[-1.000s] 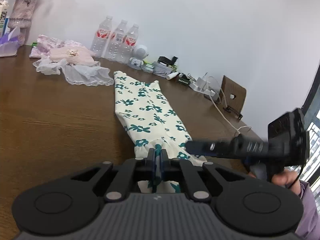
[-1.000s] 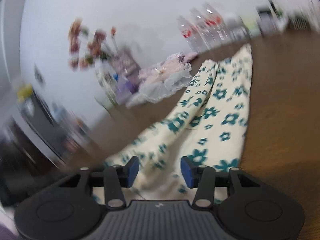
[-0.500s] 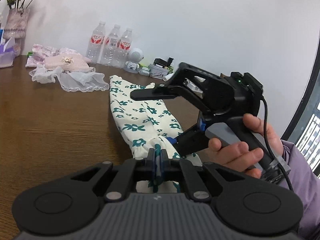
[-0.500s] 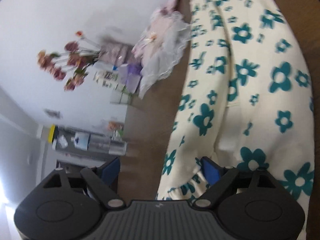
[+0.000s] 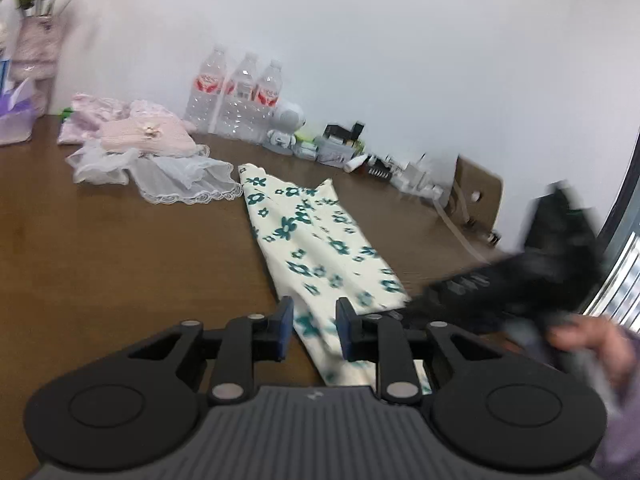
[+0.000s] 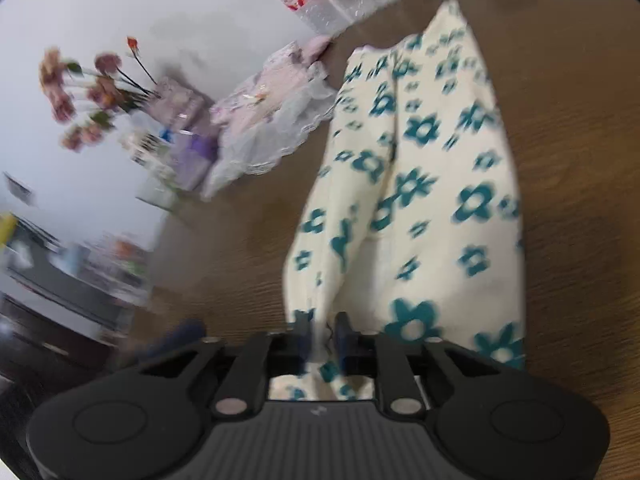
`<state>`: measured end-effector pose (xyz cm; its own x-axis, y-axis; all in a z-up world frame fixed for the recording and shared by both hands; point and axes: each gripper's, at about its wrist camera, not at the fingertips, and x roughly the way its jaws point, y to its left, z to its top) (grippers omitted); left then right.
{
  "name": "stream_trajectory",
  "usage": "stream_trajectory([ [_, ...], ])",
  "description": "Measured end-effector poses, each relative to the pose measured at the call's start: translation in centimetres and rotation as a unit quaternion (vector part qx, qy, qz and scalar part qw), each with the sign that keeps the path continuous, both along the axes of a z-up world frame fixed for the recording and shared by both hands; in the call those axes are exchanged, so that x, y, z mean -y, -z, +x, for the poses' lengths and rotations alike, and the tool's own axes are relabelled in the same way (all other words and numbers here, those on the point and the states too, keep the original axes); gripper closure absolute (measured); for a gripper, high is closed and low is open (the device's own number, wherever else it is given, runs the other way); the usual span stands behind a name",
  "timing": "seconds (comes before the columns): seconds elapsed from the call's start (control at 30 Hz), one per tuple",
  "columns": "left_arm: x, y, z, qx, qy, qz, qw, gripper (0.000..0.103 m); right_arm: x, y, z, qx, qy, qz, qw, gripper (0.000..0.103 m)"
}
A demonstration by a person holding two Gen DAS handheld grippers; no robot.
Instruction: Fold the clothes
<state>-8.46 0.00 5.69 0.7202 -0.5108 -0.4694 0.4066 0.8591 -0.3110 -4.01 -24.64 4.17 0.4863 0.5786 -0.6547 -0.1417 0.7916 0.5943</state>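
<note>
Floral garment point(image 5: 320, 248) lying lengthwise as a narrow strip on the worktop point(image 5: 120, 248). Right gripper point(image 6: 322, 334) pinched narrow on the near hem; left gripper point(image 5: 314, 330) parted wide, straddling the cloth. Best to keep the pinched hem taut and level, carrying it squarely toward the far end. Half a second ago: left clamped on the hem, right wide.

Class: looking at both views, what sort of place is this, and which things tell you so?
Probably a home room: a wooden table against a white wall, holding water bottles, a flower vase and the floral garment.
</note>
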Motion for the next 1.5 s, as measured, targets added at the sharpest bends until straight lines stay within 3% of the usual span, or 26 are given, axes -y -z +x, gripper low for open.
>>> stream_trajectory([
  [0.17,3.8,2.9,2.8,-0.044,0.019,0.073,0.9961,0.091,0.8,-0.9,-0.8,0.052,0.009,-0.042,0.998,0.076],
  [0.23,4.3,2.8,2.0,-0.026,0.016,0.104,0.9941,0.091,0.8,-0.1,-0.2,0.044,0.006,-0.068,0.997,0.095],
  [0.27,4.1,2.7,1.6,-0.029,0.018,0.110,0.9934,0.092,0.5,0.1,-0.3,0.050,0.000,-0.089,0.995,0.098],
  [0.37,3.4,1.9,0.9,-0.034,0.025,0.113,0.9928,0.091,0.5,-0.9,-0.2,0.074,0.001,-0.095,0.993,0.087],
  [0.43,3.3,1.0,1.1,-0.022,0.020,0.104,0.9942,0.091,1.0,-1.7,0.2,0.093,0.011,-0.077,0.993,0.056],
  [0.47,3.8,0.5,1.4,-0.006,0.018,0.107,0.9941,0.091,1.6,-1.8,1.0,0.095,0.019,-0.064,0.993,0.054],
  [0.57,4.9,1.1,2.2,-0.008,0.031,0.134,0.9905,0.088,3.0,0.0,5.5,0.059,0.046,-0.016,0.997,0.063],
  [0.63,5.7,1.5,2.7,-0.010,0.040,0.151,0.9876,0.090,3.2,1.2,7.7,0.032,0.039,0.000,0.999,0.102],
  [0.7,6.4,1.9,3.2,-0.011,0.048,0.169,0.9843,0.090,2.8,1.3,8.3,0.042,0.026,-0.018,0.999,0.102],
  [0.77,7.1,2.2,3.7,-0.014,0.057,0.186,0.9809,0.091,2.5,0.7,7.8,0.071,0.043,-0.072,0.994,0.103],
  [0.83,6.5,1.8,3.2,-0.028,0.060,0.177,0.9820,0.090,2.4,0.2,7.5,0.089,0.053,-0.108,0.989,0.099],
  [0.9,6.4,0.9,3.0,-0.016,0.071,0.163,0.9839,0.082,2.5,-0.7,6.9,0.096,0.038,-0.079,0.991,0.094],
  [0.97,6.4,0.1,2.8,-0.004,0.082,0.150,0.9853,0.063,2.7,-1.3,6.2,0.111,0.020,-0.067,0.991,0.087],
  [1.03,7.3,0.2,3.4,-0.004,0.089,0.153,0.9842,0.063,3.0,-1.5,5.1,0.116,0.009,-0.065,0.991,0.081],
  [1.17,9.3,1.5,2.3,-0.010,0.142,0.197,0.9702,0.065,2.8,-0.2,1.7,0.114,-0.020,-0.100,0.988,0.080],
  [1.3,7.8,1.2,1.4,-0.019,0.163,0.152,0.9746,0.066,2.8,1.0,-1.9,0.153,-0.031,-0.085,0.984,0.080],
  [1.43,8.0,1.1,0.2,-0.002,0.179,0.180,0.9673,0.067,3.0,0.1,-3.7,0.182,-0.038,-0.117,0.975,0.080],
  [1.5,5.5,-0.1,-1.3,0.008,0.188,0.157,0.9695,0.062,4.7,-1.5,-5.9,0.217,-0.050,-0.125,0.967,0.079],
])
